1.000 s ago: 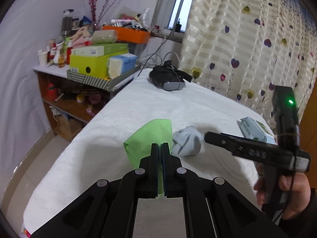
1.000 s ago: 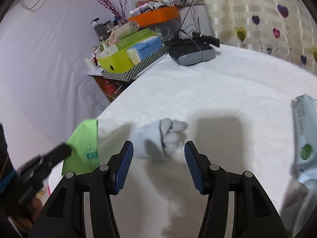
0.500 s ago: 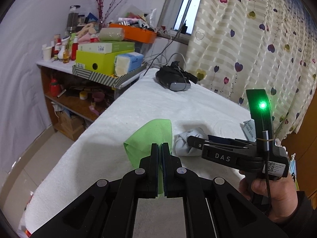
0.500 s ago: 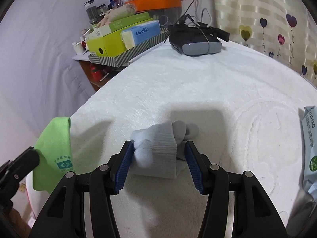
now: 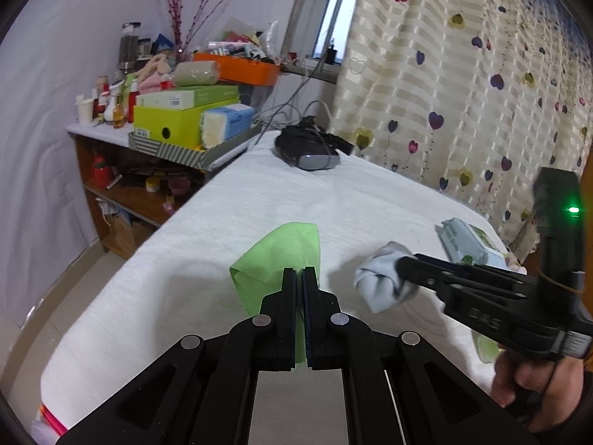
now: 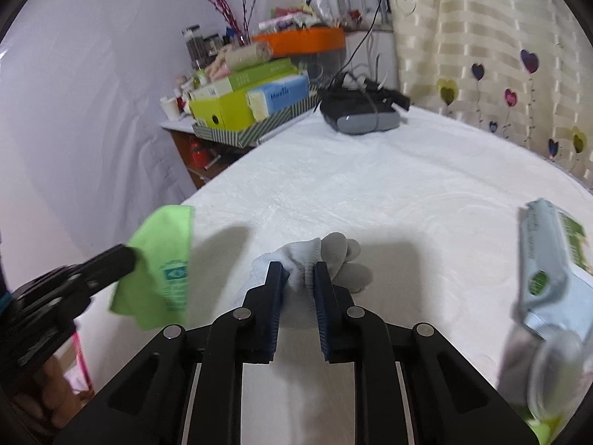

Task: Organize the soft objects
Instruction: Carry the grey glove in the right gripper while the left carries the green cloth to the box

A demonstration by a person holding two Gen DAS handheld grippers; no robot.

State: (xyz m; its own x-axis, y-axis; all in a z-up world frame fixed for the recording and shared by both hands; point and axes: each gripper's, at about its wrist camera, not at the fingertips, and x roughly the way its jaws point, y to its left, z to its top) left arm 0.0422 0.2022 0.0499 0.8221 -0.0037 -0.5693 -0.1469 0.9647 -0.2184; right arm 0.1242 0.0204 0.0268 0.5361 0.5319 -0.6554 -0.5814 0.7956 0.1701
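My right claw (image 6: 300, 278) is now pinching the grey glove (image 6: 326, 256), having just closed on it, while my left claw (image 5: 300, 278) is gripping the green cloth (image 5: 281, 256), so both are lifting off the bed (image 6: 407, 178).

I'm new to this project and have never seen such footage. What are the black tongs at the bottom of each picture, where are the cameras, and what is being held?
There is no robot here. A person holds a hand-held gripper in each hand, and each one carries a wide-angle camera looking forward along its two fingers. So each picture shows its own gripper at the bottom and the other one off to the side.

In the left camera's picture, the left gripper is shut on a green cloth. In the right camera's picture, the right gripper is shut on a bunched grey sock.

Both hang over a bed with a white cover. On it lie a pack of wet wipes and, at the far end, a black headset. Beside the bed stands a cluttered shelf.
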